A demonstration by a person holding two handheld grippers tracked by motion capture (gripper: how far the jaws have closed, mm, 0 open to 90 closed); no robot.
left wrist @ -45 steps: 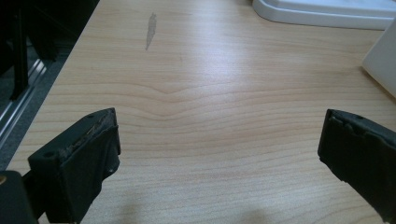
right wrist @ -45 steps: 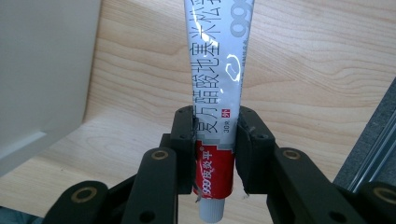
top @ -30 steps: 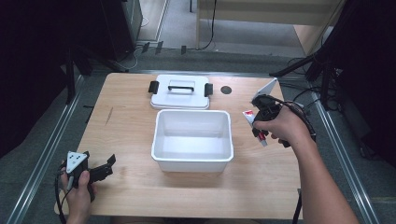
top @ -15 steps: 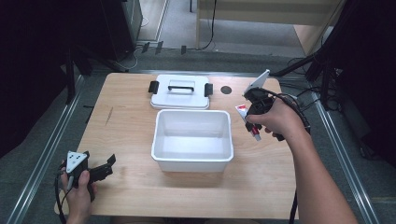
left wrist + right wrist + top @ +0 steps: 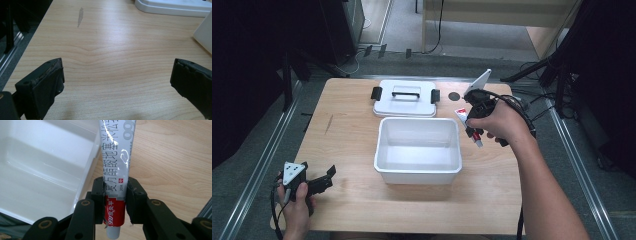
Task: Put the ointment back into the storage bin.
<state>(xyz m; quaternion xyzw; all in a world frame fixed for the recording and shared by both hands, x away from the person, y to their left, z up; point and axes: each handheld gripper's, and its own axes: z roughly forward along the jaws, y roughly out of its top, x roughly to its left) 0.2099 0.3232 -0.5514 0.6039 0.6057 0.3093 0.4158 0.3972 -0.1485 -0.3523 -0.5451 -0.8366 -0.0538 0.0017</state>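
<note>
A silver tube with a red band and white cap (image 5: 117,170) is clamped between the jaws of my right gripper (image 5: 115,195). In the high view that gripper (image 5: 473,125) hovers just off the right rim of the white plastic bin (image 5: 418,172), with the tube (image 5: 462,114) pointing down-left beside it. The bin is empty inside (image 5: 37,165). Its white lid with black latches (image 5: 405,98) lies flat behind it. My left gripper (image 5: 321,181) rests low at the table's front left corner, jaws wide apart over bare wood (image 5: 112,62) with nothing between them.
The wooden table (image 5: 342,130) has a dark round hole (image 5: 454,96) near the lid and a grey smudge (image 5: 80,16) on its left part. Cables trail off the right edge (image 5: 522,107). Metal rails run along both sides.
My right gripper has carried the tube left and slightly forward, toward the bin's right rim. The left gripper has stayed put.
</note>
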